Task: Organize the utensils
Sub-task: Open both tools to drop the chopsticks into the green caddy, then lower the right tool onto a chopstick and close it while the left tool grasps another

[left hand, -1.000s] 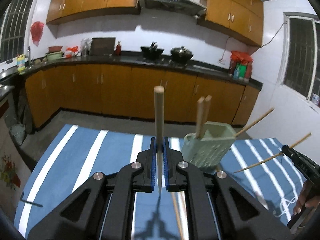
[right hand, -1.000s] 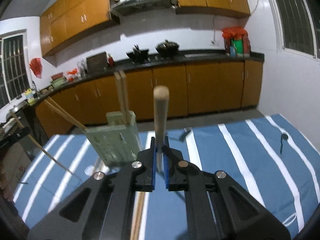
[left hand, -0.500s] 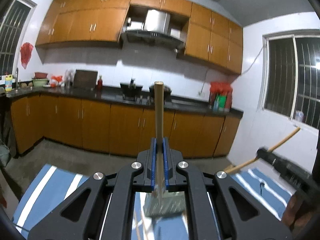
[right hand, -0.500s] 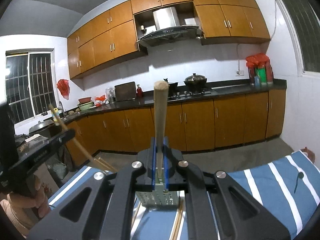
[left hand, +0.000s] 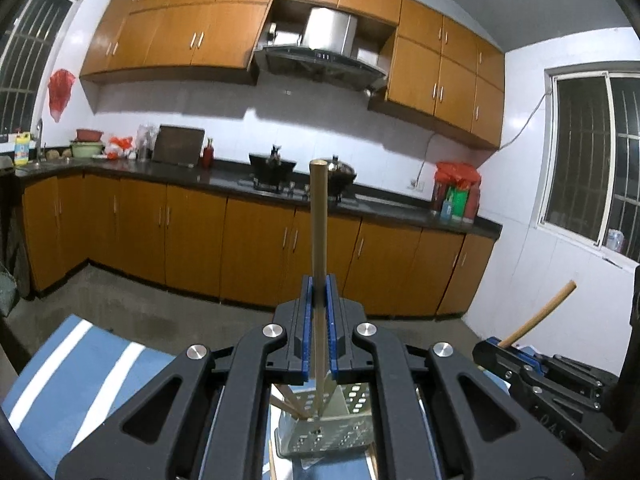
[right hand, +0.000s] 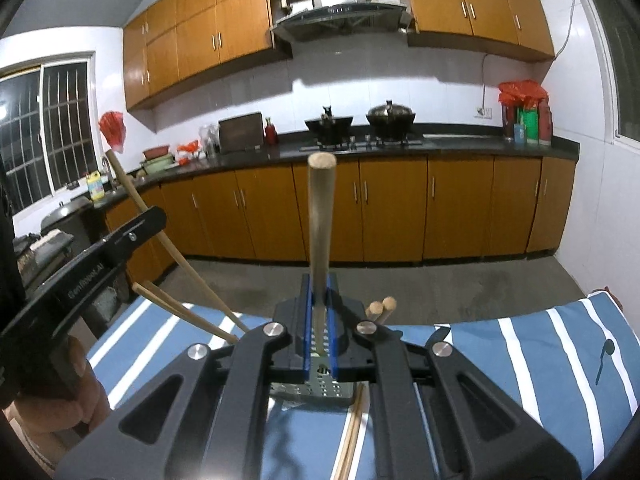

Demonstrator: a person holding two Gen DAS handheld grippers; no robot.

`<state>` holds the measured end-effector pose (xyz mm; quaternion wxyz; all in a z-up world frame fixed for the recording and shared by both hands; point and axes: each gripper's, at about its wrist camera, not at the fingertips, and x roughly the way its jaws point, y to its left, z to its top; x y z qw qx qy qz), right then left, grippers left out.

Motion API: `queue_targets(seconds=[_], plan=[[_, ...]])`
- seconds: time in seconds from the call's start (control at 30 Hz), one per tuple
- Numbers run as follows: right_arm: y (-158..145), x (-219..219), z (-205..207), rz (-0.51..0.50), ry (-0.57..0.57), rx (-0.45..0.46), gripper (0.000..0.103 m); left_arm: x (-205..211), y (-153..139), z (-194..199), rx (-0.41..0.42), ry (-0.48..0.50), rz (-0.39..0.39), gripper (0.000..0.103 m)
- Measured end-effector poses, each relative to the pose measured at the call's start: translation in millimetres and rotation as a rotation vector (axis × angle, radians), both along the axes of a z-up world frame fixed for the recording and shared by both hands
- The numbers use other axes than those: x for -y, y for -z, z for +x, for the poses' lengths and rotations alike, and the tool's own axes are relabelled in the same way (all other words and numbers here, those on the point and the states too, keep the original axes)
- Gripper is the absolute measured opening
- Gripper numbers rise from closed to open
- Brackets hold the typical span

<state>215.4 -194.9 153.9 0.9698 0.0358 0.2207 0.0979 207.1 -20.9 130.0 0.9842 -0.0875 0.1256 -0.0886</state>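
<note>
My left gripper (left hand: 319,292) is shut on an upright wooden chopstick (left hand: 319,216); its lower tip reaches into the pale green perforated holder (left hand: 340,432) right below. My right gripper (right hand: 319,292) is shut on another upright chopstick (right hand: 320,216), above the same holder (right hand: 320,390). Two chopstick ends (right hand: 382,307) stick up from the holder to the right of my right gripper. The left gripper shows at the left of the right wrist view (right hand: 100,248), the right gripper at the right of the left wrist view (left hand: 520,360).
The holder stands on a blue and white striped cloth (right hand: 520,360). Loose chopsticks (right hand: 352,436) lie on the cloth beside the holder. A small dark utensil (right hand: 604,356) lies at the cloth's right. Kitchen cabinets (left hand: 240,240) and grey floor lie beyond.
Both grippers have tilted up and moved in over the holder, each still shut on its chopstick. The holder now sits below the fingers, and the left chopstick's tip has gone into it.
</note>
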Motion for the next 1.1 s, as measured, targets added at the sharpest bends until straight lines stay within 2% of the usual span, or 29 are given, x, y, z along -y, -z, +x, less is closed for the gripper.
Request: queue_targets(seconds=[0.07,0.13,0.2,0.33,0.47,0.63,0.77,0.9,1.03,1.1], plan=[[4.4,-1.5,3.1,-0.008,0.003,-0.009,0.01,-1.0,5.2,2.2,-0.024,0.003,-0.006,0.008],[5.1,-3.1,2.1,-0.018,0.009,-0.001,0.012,-3.3,5.5,0.8,-0.029,0.008,-0.009,0.016],[3.2,-2.0,-1.3,-0.019,0.016,0.013,0.021,-7.9,1.6,-4.0,-0.014,-0.006,-0.015,0.044],[-5.8,5.9,-17.7,-0.003,0.038,0.06,0.029,-15.3,-8.7,-12.9,0.006,-0.014,-0.035,0.049],[-12.3,19.9,-39.9,-0.003,0.102,0.112,0.044,-30.3,-16.2,-32.8,0.019,-0.018,-0.061,0.054],[3.1,43.5,-61.1,-0.024,0.172,0.099,0.049,-52.4,-9.1,-65.8,0.017,-0.068,-0.041,0.063],[47.9,60.3,-64.7,-0.056,0.211,-0.006,0.05,-66.4,20.2,-80.4,-0.047,-0.139,0.023,0.069],[104.9,68.1,-60.9,-0.044,0.216,-0.17,0.048,-75.2,69.6,-76.5,-0.206,-0.175,0.079,0.069],[156.5,54.9,-61.6,-0.009,0.156,-0.322,0.034,-73.9,121.3,-66.7,-0.395,-0.162,0.113,0.069],[174.0,43.8,-61.2,0.005,0.114,-0.376,0.027,-67.6,138.8,-65.3,-0.454,-0.157,0.145,0.069]])
